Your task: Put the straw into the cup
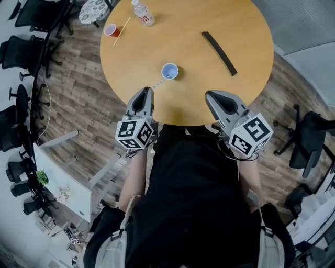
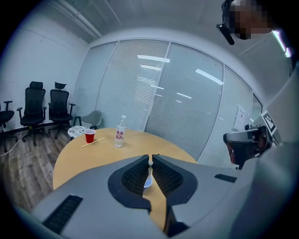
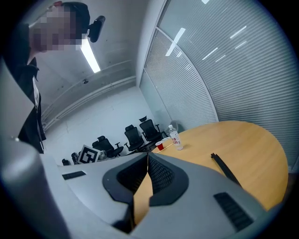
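Observation:
A small pale blue cup [image 1: 169, 70] stands upright on the round wooden table [image 1: 209, 21], near its front edge. A thin light blue straw [image 1: 157, 84] slants from the cup's near left rim back to my left gripper [image 1: 149, 89], which is shut on the straw's near end. In the left gripper view the straw [image 2: 150, 164] stands pinched between the jaw tips [image 2: 151, 156], with the cup [image 2: 147, 183] just beyond. I cannot tell whether the straw's far end is inside the cup. My right gripper [image 1: 208, 94] hovers over the table's front edge, shut and empty [image 3: 148, 155].
A red cup [image 1: 111, 30], a wooden stick [image 1: 122, 31] and a water bottle [image 1: 143, 13] sit at the table's far left. A black strip [image 1: 220, 52] lies at the right. Office chairs [image 1: 15, 52] line the left wall, and another chair [image 1: 309, 136] stands at the right.

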A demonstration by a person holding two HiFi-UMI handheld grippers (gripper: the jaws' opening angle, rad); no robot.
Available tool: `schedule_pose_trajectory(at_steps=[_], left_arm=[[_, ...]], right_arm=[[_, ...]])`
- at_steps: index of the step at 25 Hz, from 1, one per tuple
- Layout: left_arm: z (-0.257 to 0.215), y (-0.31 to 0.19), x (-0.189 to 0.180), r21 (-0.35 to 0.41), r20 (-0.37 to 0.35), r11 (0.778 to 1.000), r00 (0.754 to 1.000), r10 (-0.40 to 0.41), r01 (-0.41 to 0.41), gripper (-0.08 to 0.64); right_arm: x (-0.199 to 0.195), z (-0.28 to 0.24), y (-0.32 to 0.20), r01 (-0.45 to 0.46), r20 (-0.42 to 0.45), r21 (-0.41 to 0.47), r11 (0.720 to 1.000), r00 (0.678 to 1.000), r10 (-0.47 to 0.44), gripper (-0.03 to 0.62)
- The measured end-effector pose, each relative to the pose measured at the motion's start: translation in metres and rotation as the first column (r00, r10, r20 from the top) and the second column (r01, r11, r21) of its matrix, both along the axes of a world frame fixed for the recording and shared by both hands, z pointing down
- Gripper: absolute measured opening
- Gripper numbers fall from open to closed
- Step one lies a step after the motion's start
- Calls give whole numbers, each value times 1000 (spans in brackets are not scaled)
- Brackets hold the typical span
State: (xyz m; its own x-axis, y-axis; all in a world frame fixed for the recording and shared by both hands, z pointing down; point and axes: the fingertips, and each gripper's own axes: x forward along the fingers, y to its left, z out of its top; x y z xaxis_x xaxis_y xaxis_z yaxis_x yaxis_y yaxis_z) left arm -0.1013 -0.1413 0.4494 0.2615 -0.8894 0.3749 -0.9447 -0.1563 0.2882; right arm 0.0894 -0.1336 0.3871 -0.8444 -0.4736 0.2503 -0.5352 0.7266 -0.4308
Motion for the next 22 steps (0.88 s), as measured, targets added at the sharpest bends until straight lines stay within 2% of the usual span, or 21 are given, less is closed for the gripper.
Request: schedule_pose_trajectory(at_steps=[14,22], left_arm=[[50,-29,-1,-55,-6,998,999,-39,39,35],[66,-32,-1,-72,-20,996,998,-61,59,35]], right_arm=[[8,14,2,-21,-40,-41,999,999,19,17],[12,14,1,-21,-60,-24,999,998,20,17]])
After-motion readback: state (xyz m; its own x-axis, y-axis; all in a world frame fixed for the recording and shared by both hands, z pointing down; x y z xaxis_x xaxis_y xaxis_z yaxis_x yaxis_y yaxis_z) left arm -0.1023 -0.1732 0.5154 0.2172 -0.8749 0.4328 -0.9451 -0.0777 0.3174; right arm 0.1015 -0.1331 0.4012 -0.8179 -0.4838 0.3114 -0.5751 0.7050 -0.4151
